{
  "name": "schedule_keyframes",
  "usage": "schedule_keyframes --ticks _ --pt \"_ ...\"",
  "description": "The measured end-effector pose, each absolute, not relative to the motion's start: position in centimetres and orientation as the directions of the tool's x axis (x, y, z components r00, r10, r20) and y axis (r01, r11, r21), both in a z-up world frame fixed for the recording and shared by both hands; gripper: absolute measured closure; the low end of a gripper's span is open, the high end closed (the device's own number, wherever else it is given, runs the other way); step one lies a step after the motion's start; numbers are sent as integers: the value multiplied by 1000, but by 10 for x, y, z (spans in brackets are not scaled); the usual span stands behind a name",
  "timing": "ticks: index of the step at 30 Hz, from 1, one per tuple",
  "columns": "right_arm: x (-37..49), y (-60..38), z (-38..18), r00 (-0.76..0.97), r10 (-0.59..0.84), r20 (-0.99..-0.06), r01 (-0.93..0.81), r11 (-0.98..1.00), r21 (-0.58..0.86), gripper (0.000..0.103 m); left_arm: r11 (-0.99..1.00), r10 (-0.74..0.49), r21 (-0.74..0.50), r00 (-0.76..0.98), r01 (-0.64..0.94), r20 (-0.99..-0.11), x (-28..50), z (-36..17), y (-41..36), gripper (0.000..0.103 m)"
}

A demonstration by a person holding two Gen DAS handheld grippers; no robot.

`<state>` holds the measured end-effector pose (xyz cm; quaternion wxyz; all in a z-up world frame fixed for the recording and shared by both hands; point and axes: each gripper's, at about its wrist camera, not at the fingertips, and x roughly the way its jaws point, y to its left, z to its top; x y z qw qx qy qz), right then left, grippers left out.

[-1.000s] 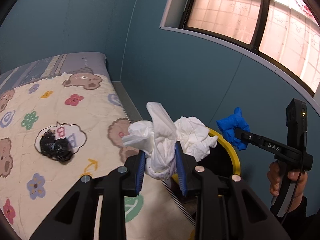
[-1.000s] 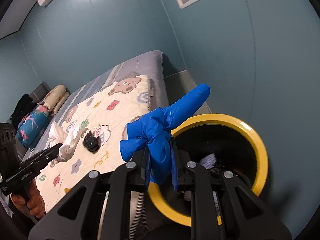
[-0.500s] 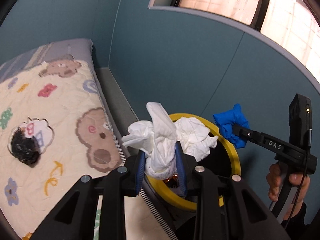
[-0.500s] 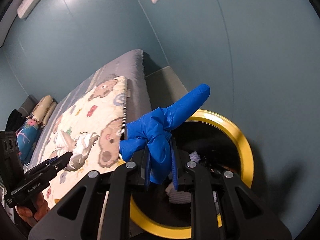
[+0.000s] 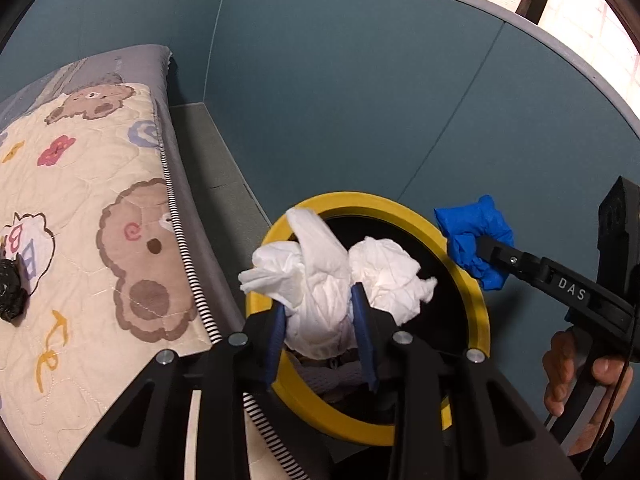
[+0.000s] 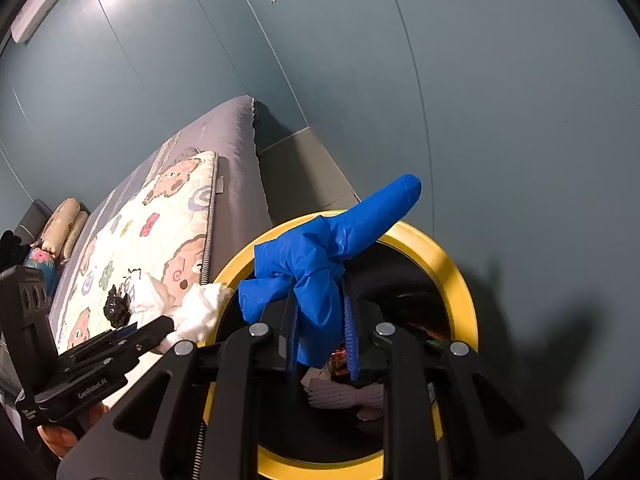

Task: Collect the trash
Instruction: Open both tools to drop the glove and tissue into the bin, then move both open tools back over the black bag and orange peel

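Two tongs hang over the yellow bin (image 5: 478, 312). The left tongs (image 5: 320, 340) pinch white tissue (image 5: 332, 280), just loosening. The right tongs (image 6: 320, 336) pinch a blue glove (image 6: 316, 264). Open both wide above the hole, so nothing lands on the bed (image 5: 80, 200).

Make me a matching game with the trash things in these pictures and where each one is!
Things:
1. white tissue wad
2. blue glove
3. black crumpled scrap
4. yellow-rimmed bin

Places:
A. lying on the bear quilt
B. on the floor beside the bed
C. in the right hand-held gripper
D. in the left hand-held gripper

Pairs: 1-D, 2-C, 3-A, 4-B
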<state>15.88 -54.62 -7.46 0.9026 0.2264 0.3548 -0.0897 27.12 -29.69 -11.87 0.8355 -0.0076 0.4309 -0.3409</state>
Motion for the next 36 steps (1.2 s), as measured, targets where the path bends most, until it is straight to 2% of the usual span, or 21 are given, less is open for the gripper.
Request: schedule_keyframes --ticks 2,5,10,12,14,19,22,33,36 --pt "158 -546 -72 735 -7 -678 326 881 344 80 767 -579 -307 404 563 -708 271 -117 -296 72" --pt "152 -548 -67 742 -8 -671 332 874 356 73 768 -587 -323 406 554 -701 270 -113 -293 65" --pt "150 -548 -66 736 -17 -677 347 868 356 64 779 -580 -321 425 539 -695 269 -108 -286 43" --pt "149 -546 -67 733 -21 -680 355 864 357 63 785 -575 -316 436 533 -692 268 -106 -283 40" --pt "149 -544 -67 733 -23 -680 358 862 357 54 793 -565 -308 446 526 -694 266 -105 -280 36" --pt "149 -537 -68 723 -16 -691 360 862 356 43 810 -554 -308 477 500 -683 262 -102 -259 26" --pt "148 -531 -69 719 -1 -695 353 863 363 37 825 -538 -306 498 475 -680 264 -102 -243 24" --pt "167 -473 -62 714 128 -689 218 894 392 32 881 -468 -302 584 363 -663 248 -91 -157 19" --pt "173 -452 -56 722 126 -681 193 908 373 24 892 -450 -296 608 342 -654 242 -86 -135 17"
